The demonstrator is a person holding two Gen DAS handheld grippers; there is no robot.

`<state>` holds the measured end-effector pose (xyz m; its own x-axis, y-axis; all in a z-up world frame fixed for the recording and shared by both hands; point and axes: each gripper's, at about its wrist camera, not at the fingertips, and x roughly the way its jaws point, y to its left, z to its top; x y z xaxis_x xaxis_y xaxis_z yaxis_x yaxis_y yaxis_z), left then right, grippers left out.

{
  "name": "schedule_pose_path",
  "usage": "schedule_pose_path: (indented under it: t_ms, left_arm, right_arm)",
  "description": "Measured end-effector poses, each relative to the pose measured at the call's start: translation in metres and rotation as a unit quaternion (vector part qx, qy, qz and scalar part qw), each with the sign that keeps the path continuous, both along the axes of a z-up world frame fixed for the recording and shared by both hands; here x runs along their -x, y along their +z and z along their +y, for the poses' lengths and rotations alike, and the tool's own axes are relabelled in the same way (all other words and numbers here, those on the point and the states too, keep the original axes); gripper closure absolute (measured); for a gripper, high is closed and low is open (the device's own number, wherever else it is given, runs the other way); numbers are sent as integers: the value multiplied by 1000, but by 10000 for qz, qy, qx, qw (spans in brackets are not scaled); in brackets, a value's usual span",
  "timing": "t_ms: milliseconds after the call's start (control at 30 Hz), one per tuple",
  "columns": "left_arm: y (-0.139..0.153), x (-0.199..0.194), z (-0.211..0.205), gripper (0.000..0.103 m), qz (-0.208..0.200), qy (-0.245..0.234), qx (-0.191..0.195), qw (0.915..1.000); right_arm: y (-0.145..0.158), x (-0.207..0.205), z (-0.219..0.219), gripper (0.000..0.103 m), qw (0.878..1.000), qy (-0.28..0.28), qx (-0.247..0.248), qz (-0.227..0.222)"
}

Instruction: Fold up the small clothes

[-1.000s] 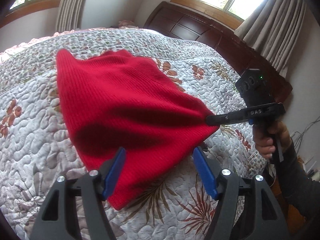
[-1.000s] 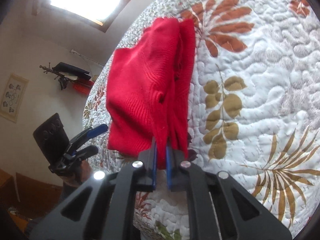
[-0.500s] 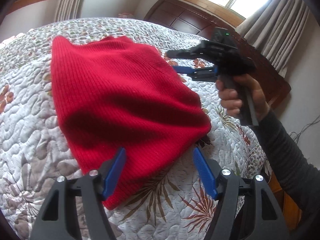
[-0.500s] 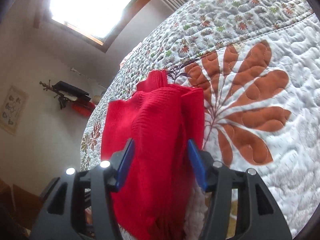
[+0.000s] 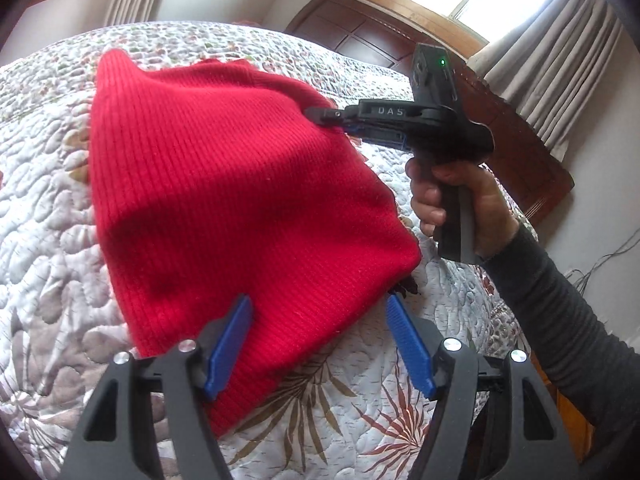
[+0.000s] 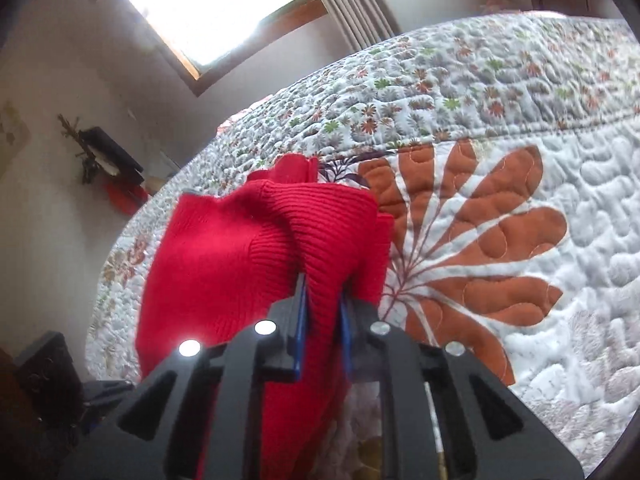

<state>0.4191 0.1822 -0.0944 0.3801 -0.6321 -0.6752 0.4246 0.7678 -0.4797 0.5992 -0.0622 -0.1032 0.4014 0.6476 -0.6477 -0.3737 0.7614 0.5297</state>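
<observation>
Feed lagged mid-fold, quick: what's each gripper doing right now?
Left gripper: open, holding nothing, poised over the near edge of the red knit garment.
Right gripper: closed on a bunched fold of the red knit garment.

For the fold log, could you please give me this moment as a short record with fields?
surface: quilt on a bed
garment: red knit, lying on the quilt
left gripper: open, fingers either side of the knit's near edge
right gripper: shut on a bunched fold at the knit's side edge
right hand: around the right gripper's handle
background: headboard, curtains
</observation>
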Motion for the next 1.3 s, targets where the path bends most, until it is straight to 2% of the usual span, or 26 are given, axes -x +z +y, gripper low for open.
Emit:
schedule_pose_path:
  t_ms: [33, 67, 100, 267, 367, 433, 467, 533, 633, 733, 800, 833, 900, 933, 1100, 1167, 1200, 1233, 1267, 1300]
  left_arm:
    - [2, 0, 1, 34, 4, -4, 9, 10000]
    - [4, 2, 2, 34, -22, -17, 1, 10000]
    - [8, 3, 3, 34, -69, -40, -2, 10000]
    - [24, 9, 12, 32, -380, -15, 162, 9991]
    - [16, -1, 16, 32, -197, 231, 133, 9995]
    - [3, -11, 19, 33, 22, 440, -114, 9990]
    - [-1, -15, 21, 33, 150, 495, -111, 9986]
    - [5, -17, 25, 33, 251, 483, 60, 9985]
    - [40, -18, 35, 32, -152, 385, 515, 9978]
    - [56, -36, 42, 32, -289, 525, 740, 9955]
    - [49, -57, 40, 32, -185, 608, 578, 9963]
    - [40, -67, 41, 32, -72, 674, 440, 9967]
    - [16, -82, 43, 35, 283, 760, 339, 9961]
    - [8, -86, 45, 38, 333, 778, 293, 9960]
    - [-2, -83, 53, 45, 222, 717, 368, 9965]
    - [5, -77, 56, 45, 115, 761, 317, 9965]
    - [10, -71, 57, 45, -16, 807, 152, 9966]
    - [16, -65, 55, 42, -195, 901, -144, 9956]
    - [21, -61, 54, 40, -375, 1059, -503, 9924]
    - [25, -57, 55, 35, -509, 1275, -858, 9868]
  right_arm:
    - [-1, 0, -7, 82, 9996, -48, -251, 127]
    - [0, 1, -13, 72, 9989, -111, -404, 217]
    - [3, 5, -17, 67, 9984, -155, -496, 209]
    - [22, 35, -14, 65, 9984, 11, -556, -130]
    - [10, 32, 2, 63, 9997, 160, -188, -58]
    - [-4, 24, 3, 65, 9997, 42, 161, 166]
    - [-5, 24, 0, 66, 9997, 0, 154, 182]
    - [10, 37, -5, 68, 9997, -82, 219, -114]
    - [38, 61, -9, 68, 9989, 46, -92, -457]
    - [37, 70, 2, 68, 9985, 332, -339, -269]
    - [23, 70, 15, 68, 9986, 462, -240, -61]
    - [15, 68, 24, 67, 9990, 442, -38, -19]
    - [-1, 66, 27, 76, 9993, 317, 191, 92]
    - [-5, 65, 27, 76, 9993, 304, 185, 97]
    - [-20, 62, 9, 88, 9993, 314, 45, 216]
    - [-18, 65, -5, 88, 9991, 315, 17, 289]
    - [-17, 67, -10, 84, 9991, 288, 84, 284]
    - [-15, 67, -14, 74, 9990, 161, 322, 267]
    - [-13, 68, -23, 48, 9985, -29, 499, 199]
    - [-14, 67, -31, 51, 9984, -143, 520, 188]
